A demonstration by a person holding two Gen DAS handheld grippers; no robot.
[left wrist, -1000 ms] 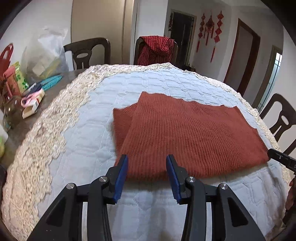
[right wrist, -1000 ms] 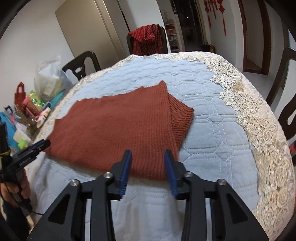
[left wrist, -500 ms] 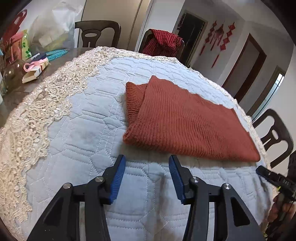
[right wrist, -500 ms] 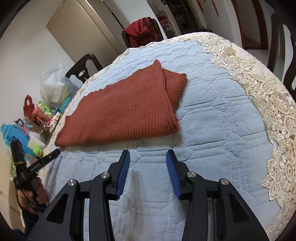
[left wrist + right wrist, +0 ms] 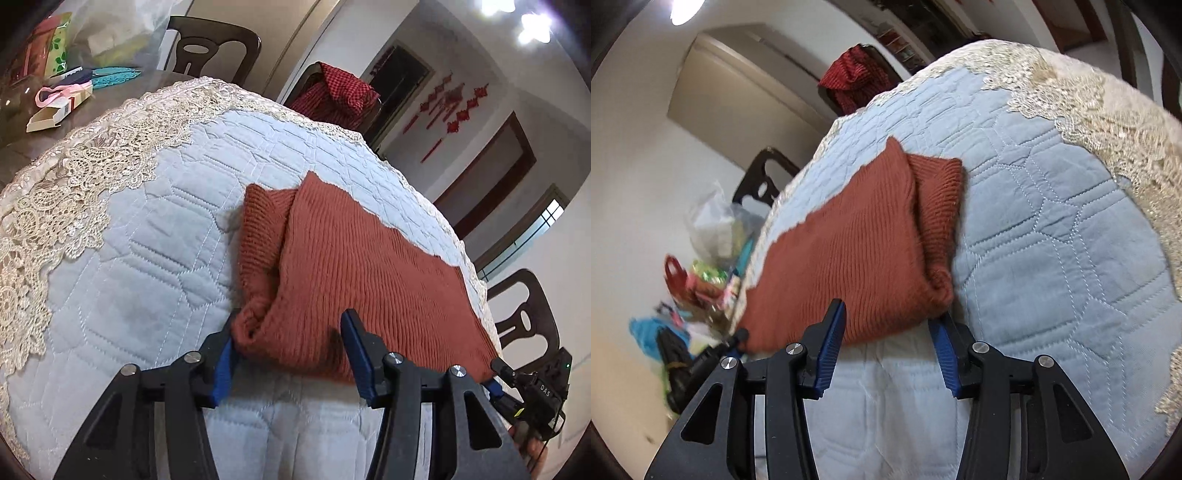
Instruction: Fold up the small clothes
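A rust-red knitted garment [image 5: 351, 266] lies folded on the quilted light-blue table cover [image 5: 155, 266]; it also shows in the right wrist view [image 5: 857, 251]. My left gripper [image 5: 291, 350] is open, low at the near edge, its jaws straddling the garment's near left corner. My right gripper [image 5: 890, 347] is open, its jaws straddling the garment's near right corner. The right gripper also shows at the right edge of the left wrist view [image 5: 532, 391].
The cover has a cream lace border [image 5: 74, 184]. Boxes and bags [image 5: 59, 107] lie on the bare table at the left. Dark chairs [image 5: 214, 48] stand around; one carries a red checked cloth [image 5: 340, 92]. Another chair [image 5: 524, 317] stands at the right.
Both grippers have dropped low and moved forward to the garment's near corners, jaws now around the edge. The views tilt upward. The near corners are slightly bunched.
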